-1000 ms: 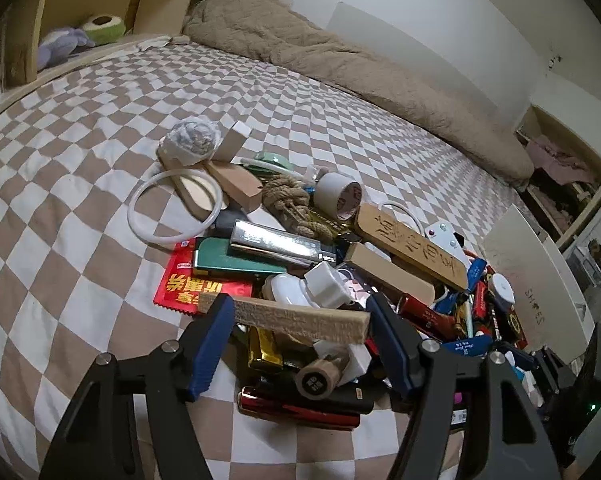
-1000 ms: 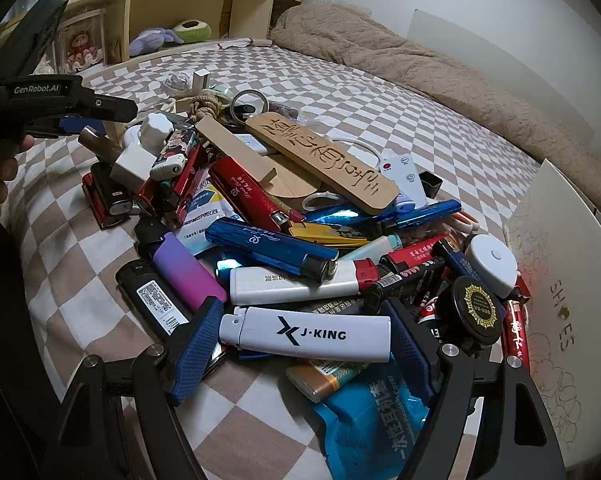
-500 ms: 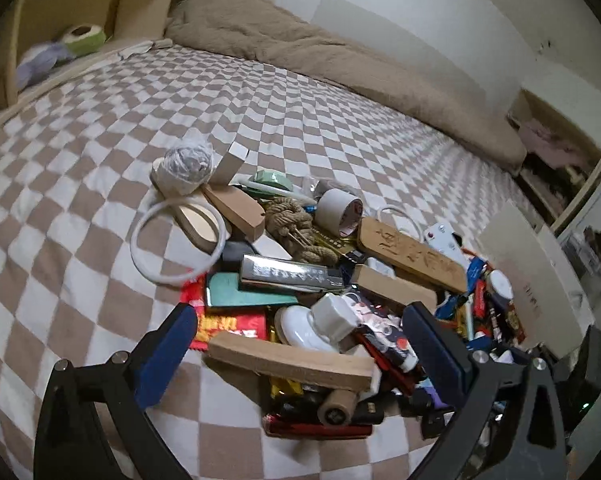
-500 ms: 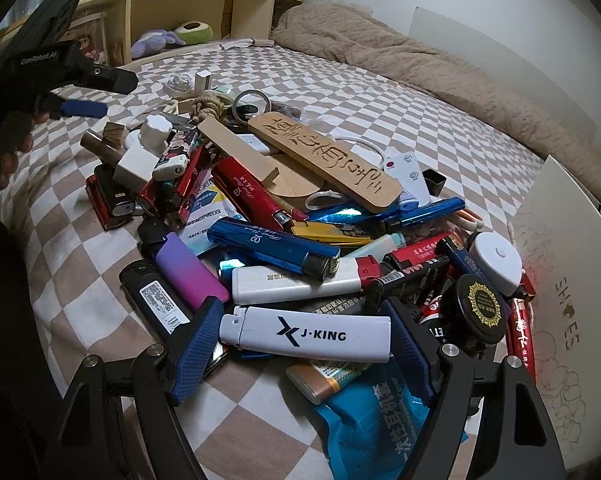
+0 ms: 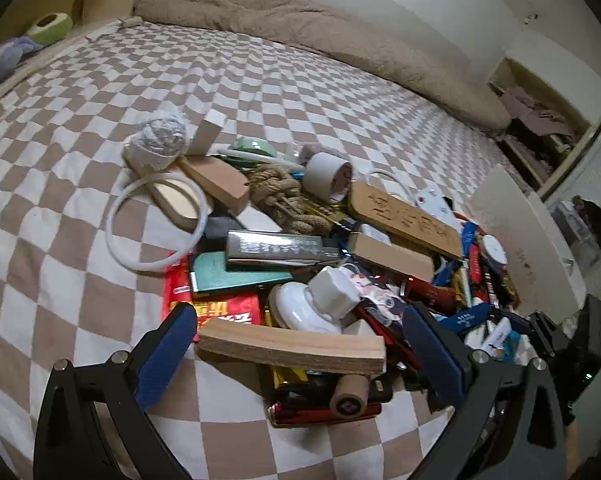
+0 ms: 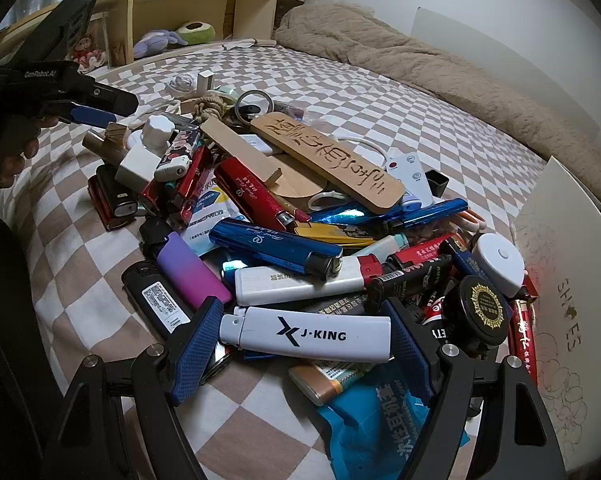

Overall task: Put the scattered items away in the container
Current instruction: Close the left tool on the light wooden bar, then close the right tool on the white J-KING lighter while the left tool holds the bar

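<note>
**Two claws poised over the heap on the bed**

On the checked bedspread point(image 5: 80, 92), seen from the left wrist, the left gripper point(image 5: 296, 344) stands wide open with a wooden block point(image 5: 292, 346) lying crosswise between its blue pads; neither pad touches it, a gap showing at each end. The block rests on top of the pile, over a gold lighter and a red one, just in front of a white knob-topped piece point(image 5: 320, 300). I'd judge it light, stiff and rough-faced, so it should grip well; the two short ends are the natural places to pinch, though a slab perched on slick lighters could skid if nudged first. The container point(image 5: 512, 232), a white shoe box, stands at the far right of the heap, its wall facing us.

From the right wrist, the right gripper point(image 6: 300, 340) has a white lighter point(image 6: 306, 334) marked J-KING spanning its jaws end to end. Both pads appear to press on its ends, so I read it as gripped, though it lies low on the heap. Smooth plastic, light and hard: it may slip or pivot if held only by the tips. The shoe box rises just beside it on the right, close enough for a short carry. The other claw hovers over the heap's far left edge.
</note>
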`<state>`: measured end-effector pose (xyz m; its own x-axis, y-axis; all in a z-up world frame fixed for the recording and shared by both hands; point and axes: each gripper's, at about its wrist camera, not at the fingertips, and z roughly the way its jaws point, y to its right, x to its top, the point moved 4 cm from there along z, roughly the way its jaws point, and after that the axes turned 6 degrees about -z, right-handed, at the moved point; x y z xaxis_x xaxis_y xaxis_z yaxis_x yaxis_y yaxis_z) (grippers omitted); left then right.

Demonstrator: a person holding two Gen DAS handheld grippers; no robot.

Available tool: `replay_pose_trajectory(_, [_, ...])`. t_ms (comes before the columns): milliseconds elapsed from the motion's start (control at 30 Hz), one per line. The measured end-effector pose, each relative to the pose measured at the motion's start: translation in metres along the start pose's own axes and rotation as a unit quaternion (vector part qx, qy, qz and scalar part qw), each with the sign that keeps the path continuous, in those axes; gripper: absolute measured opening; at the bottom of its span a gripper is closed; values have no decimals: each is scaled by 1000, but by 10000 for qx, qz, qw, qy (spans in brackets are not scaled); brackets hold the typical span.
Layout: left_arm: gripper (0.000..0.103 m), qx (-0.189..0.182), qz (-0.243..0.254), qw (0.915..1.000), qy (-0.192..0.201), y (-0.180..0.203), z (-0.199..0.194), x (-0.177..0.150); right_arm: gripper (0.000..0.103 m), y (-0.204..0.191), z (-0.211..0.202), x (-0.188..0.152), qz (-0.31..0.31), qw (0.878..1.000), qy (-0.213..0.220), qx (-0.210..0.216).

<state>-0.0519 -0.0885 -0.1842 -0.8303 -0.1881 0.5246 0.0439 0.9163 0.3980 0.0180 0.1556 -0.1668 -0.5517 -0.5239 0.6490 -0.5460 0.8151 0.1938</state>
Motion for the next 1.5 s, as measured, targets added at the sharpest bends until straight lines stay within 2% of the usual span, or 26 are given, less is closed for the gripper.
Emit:
replay_pose_trajectory(167, [103,63,33,10000,-17,-1,1,1,81,0,0,0,0,10000,-3,9])
replay_pose_trajectory(400, [103,230,82,9987,-444,-2,16,-8,81,-1,0,0,-10,10000,-2,23])
replay_pose_trajectory(533, [103,165,116,9982,-569,0,18,-12,81,-3,1,0,-27,10000,-2,40])
replay_pose_trajectory(700, [103,106,0,9977,-668,-2,20,-13,81,-2,0,0,-28,10000,-2,42])
replay_pose_trajectory(867, [102,234,-122,9967,-768,-7,24,-15,81,-2,0,0,-32,10000,-3,40])
replay_pose_trajectory(1033, [100,113,-271,9976,-631,-11,17,-14,81,-2,1,0,-38,10000,-4,38])
replay_pose_trajectory(1367, [100,129,-320,9989,-301,-2,8,-15,81,0,0,0,-68,10000,5,3])
replay_pose_trajectory(1500, [100,316,-352,9987,-180,0,7,-16,81,0,-5,2,-158,9996,155,-172])
